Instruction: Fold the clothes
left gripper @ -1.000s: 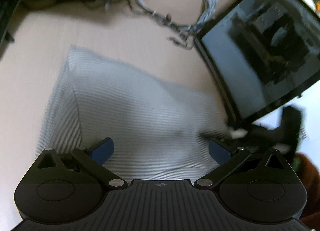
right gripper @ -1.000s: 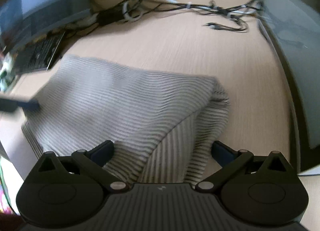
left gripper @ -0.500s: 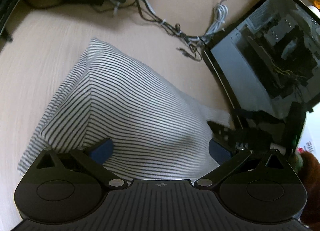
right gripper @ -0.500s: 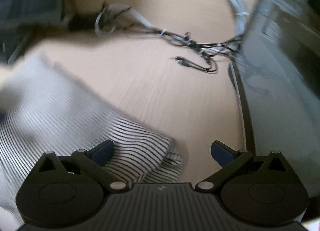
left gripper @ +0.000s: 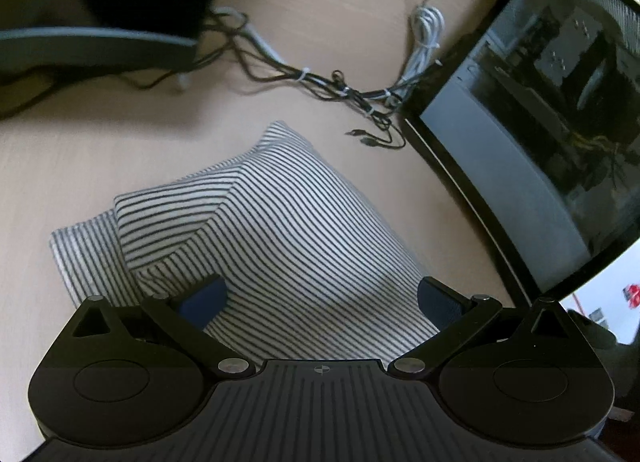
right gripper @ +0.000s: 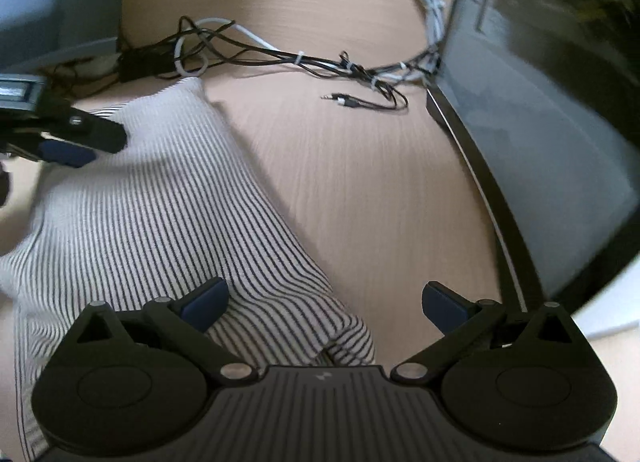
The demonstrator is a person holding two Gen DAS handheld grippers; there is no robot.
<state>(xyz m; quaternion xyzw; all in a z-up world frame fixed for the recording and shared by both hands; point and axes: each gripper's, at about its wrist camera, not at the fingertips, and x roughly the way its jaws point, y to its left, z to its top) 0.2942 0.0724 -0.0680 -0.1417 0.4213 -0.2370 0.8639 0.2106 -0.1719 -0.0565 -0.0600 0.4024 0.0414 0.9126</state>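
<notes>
A black-and-white striped garment [left gripper: 272, 238] lies folded into a compact stack on the light wooden table [left gripper: 120, 150]. My left gripper [left gripper: 320, 298] is open and empty, its jaws wide apart above the near part of the stack. The garment also shows in the right wrist view [right gripper: 160, 214], at the left. My right gripper [right gripper: 324, 300] is open and empty over the garment's right near corner. The left gripper's fingers [right gripper: 68, 142] show at the far left of the right wrist view, over the stack's far end.
A glass-sided computer case [left gripper: 540, 134] stands along the right; it also shows in the right wrist view [right gripper: 552, 114]. A tangle of cables [left gripper: 340, 90] lies beyond the garment. A monitor base [left gripper: 88, 46] sits at the far left.
Both grippers have swung about over the garment; the left view now looks at it from nearer the far end. The stack itself lies as it did. Both grippers stayed open.
</notes>
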